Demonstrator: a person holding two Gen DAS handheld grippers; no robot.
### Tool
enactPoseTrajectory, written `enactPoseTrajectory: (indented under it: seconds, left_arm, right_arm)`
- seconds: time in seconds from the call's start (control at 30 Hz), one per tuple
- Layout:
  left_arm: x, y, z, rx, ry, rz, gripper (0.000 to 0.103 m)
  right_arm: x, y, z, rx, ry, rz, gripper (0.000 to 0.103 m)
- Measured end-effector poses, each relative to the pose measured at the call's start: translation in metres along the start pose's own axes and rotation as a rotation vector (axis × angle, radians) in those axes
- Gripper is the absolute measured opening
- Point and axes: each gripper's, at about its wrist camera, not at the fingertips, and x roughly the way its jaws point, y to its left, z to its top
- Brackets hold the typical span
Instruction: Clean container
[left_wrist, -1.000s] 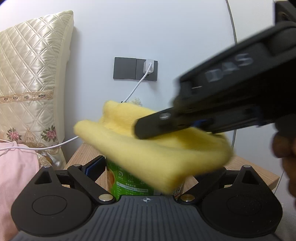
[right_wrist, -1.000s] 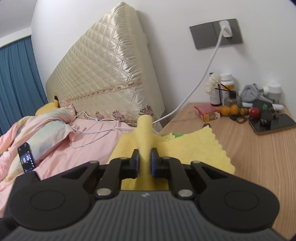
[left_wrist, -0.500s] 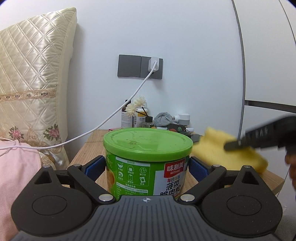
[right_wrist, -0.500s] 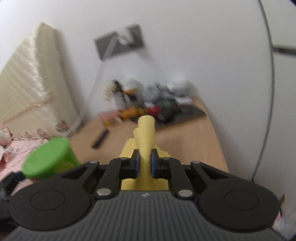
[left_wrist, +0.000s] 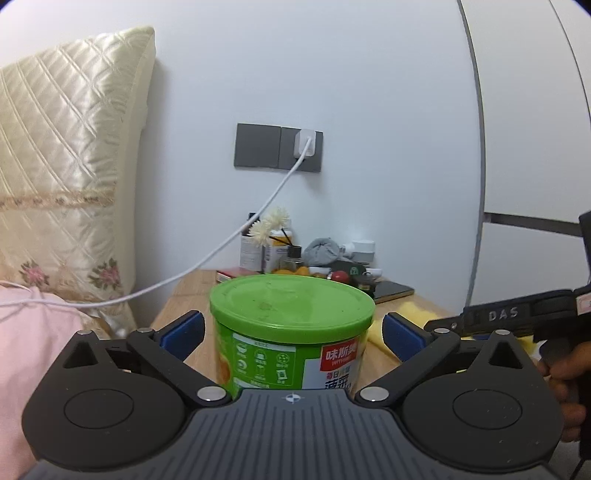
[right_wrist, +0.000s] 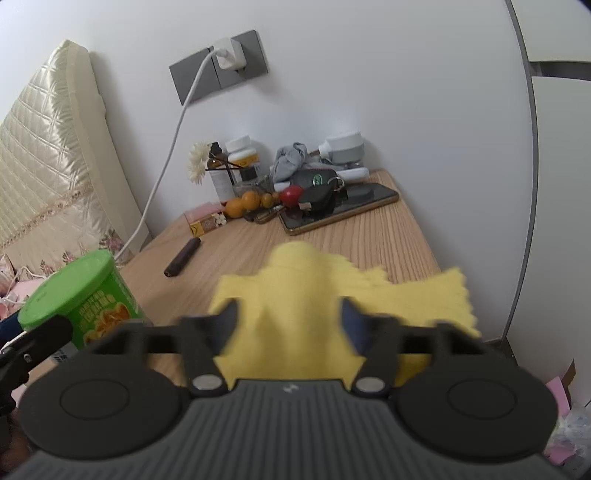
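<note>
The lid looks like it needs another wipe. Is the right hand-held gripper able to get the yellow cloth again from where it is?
Probably yes. The right hand-held gripper is open with the yellow cloth lying directly between its fingers on the wooden table; nothing is in the way.

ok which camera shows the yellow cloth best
The right wrist view: the yellow cloth fills the middle, spread on the wooden nightstand between the right gripper and its open jaws. The left wrist view shows only a sliver behind the green-lidded can.
</note>
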Motion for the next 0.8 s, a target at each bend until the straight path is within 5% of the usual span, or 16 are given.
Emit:
enactPoseTrajectory:
  seconds: [0.43, 0.8]
  left_arm:
    - [-0.064, -0.003, 0.034, -0.046, 0.036, 0.061, 0.103]
    - [-0.120, -0.009, 0.055, -0.044, 0.126, 0.116, 0.103]
  right_arm:
    - [-0.087, 0.043, 0.020, -0.074, -0.093, 0.019, 0.085]
    - [-0.163, 0.063, -0.002, -0.067, -0.115, -0.043, 0.103]
